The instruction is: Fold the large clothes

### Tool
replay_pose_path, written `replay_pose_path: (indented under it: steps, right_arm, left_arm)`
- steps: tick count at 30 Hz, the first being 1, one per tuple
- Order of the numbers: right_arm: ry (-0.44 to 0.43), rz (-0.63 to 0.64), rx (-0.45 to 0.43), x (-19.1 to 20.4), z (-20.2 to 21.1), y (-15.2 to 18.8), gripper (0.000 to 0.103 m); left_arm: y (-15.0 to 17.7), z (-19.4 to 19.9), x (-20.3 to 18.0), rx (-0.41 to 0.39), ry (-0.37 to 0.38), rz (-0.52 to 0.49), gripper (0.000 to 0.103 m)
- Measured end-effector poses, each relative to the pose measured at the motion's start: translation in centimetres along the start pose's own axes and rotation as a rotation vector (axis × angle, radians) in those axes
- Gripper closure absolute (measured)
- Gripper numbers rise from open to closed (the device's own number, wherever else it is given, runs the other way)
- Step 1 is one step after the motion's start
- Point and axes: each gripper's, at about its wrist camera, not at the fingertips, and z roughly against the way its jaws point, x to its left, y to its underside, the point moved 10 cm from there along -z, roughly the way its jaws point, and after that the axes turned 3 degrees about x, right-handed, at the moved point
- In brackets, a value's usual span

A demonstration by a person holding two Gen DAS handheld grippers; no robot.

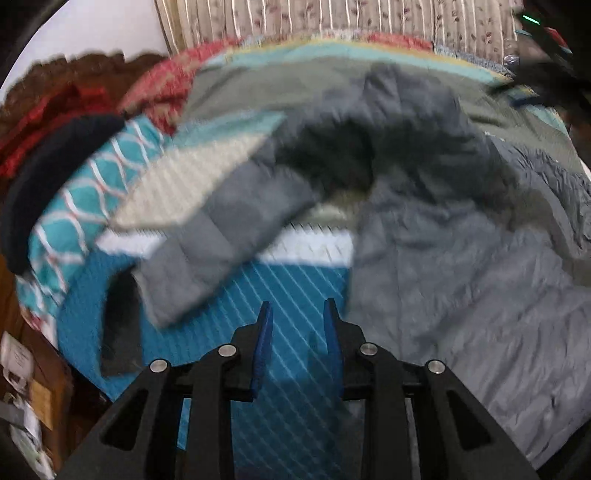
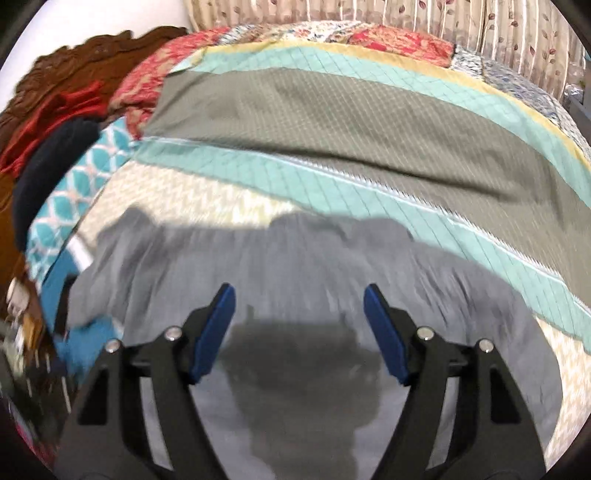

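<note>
A large grey quilted jacket (image 1: 424, 229) lies spread on the striped quilt (image 1: 291, 302), its sleeve (image 1: 221, 236) stretched toward the lower left and its dark hood opening near the middle. My left gripper (image 1: 298, 308) is open and empty, above the blue stripe just beside the jacket's lower edge. In the right wrist view the jacket (image 2: 288, 258) fills the lower half. My right gripper (image 2: 299, 291) is wide open and empty above the grey fabric, casting a shadow on it.
The bed's quilt (image 2: 332, 122) has teal, olive and cream stripes. A teal patterned pillow (image 1: 92, 184), a dark navy cushion (image 1: 48, 177) and red patterned bedding (image 2: 147, 81) lie at the left. A curtain (image 2: 443, 22) hangs behind. Clutter sits at the bed's left edge (image 1: 22, 369).
</note>
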Motion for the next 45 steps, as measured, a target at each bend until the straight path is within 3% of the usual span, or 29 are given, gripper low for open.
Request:
replay_pose_path:
  steps: [4, 7, 9, 10, 12, 14, 15, 18, 20, 21, 22, 23, 24, 25, 26, 28, 31, 35, 37, 40, 42, 45]
  right_arm:
    - [-0.049, -0.112, 0.108, 0.3, -6.8, -3.9, 0.026]
    - [-0.086, -0.189, 0.212, 1.2, -11.6, -4.0, 0.024]
    - [-0.065, -0.181, 0.290, 2.2, -14.6, -2.8, 0.024]
    - [-0.028, -0.159, 0.317, 2.5, -15.4, -2.0, 0.030]
    - [0.069, -0.086, 0.336, 2.8, -16.7, -1.3, 0.082]
    - [0.125, -0.058, 0.281, 2.5, -16.7, -2.3, 0.095]
    - [0.138, -0.075, 0.246, 2.1, -16.3, -3.4, 0.096]
    - [0.201, -0.190, -0.015, -1.0, -12.0, -10.2, 0.096]
    - [0.218, -0.253, -0.123, -2.5, -10.2, -13.0, 0.095]
    - [0.263, -0.263, -0.144, -3.2, -10.1, -13.6, 0.091]
    - [0.366, -0.262, -0.134, -4.5, -10.5, -13.6, 0.083]
    - [0.445, -0.261, -0.086, -5.3, -11.3, -13.0, 0.052]
    - [0.497, -0.254, 0.023, -5.9, -12.9, -11.4, 0.042]
    - [0.479, -0.247, 0.072, -5.7, -13.8, -10.6, 0.042]
    - [0.446, -0.248, 0.066, -5.1, -14.0, -10.1, 0.042]
    - [0.422, -0.236, -0.046, -3.7, -12.1, -10.1, 0.042]
    - [0.340, -0.170, -0.208, 0.6, -8.3, -10.2, 0.035]
    - [0.129, 0.023, -0.291, 10.1, -4.8, -8.3, 0.035]
    - [-0.020, 0.164, -0.270, 17.0, -4.4, -5.7, 0.035]
    - [-0.242, 0.466, -0.126, 29.2, -5.6, 1.4, 0.026]
    - [-0.279, 0.701, -0.063, 35.5, -6.7, 7.0, 0.024]
    - [-0.250, 0.949, -0.021, 40.6, -8.6, 13.0, 0.024]
  left_arm:
    - [2.1, -0.5, -1.0, 0.046, 0.056, 0.017, 0.103]
    - [2.8, -1.2, -1.5, 0.062, 0.070, 0.012, 0.103]
    - [3.4, -1.9, -2.1, 0.077, 0.082, 0.004, 0.103]
    - [3.6, -2.2, -2.3, 0.085, 0.085, -0.002, 0.103]
    - [4.0, -2.7, -2.7, 0.087, 0.093, -0.007, 0.103]
    - [3.8, -2.6, -2.7, 0.063, 0.105, -0.002, 0.103]
    - [3.5, -2.6, -2.7, 0.055, 0.108, 0.001, 0.103]
    - [2.2, -2.8, -2.2, 0.044, 0.093, 0.036, 0.103]
    - [1.0, -3.5, -1.8, 0.051, 0.059, 0.069, 0.103]
    - [0.6, -4.2, -1.8, 0.064, 0.047, 0.082, 0.103]
    - [0.3, -5.0, -2.2, 0.081, 0.053, 0.096, 0.103]
    - [0.2, -5.5, -2.4, 0.089, 0.058, 0.098, 0.103]
    - [0.1, -5.9, -2.7, 0.094, 0.050, 0.090, 0.103]
    - [0.0, -6.0, -3.0, 0.087, 0.037, 0.075, 0.103]
    - [-0.1, -5.6, -3.2, 0.071, 0.030, 0.051, 0.103]
    - [-0.1, -4.9, -2.9, 0.054, 0.034, 0.037, 0.103]
    - [0.5, -2.9, 0.2, 0.026, 0.015, 0.072, 0.103]
    - [0.8, -1.7, 8.7, 0.019, -0.073, 0.251, 0.103]
    - [1.6, -1.6, 13.2, 0.040, -0.113, 0.371, 0.103]
    - [3.2, 0.2, 19.5, 0.011, -0.168, 0.522, 0.103]
    - [3.9, 1.2, 21.7, -0.006, -0.201, 0.550, 0.103]
    - [5.3, 2.3, 23.3, -0.006, -0.222, 0.568, 0.103]
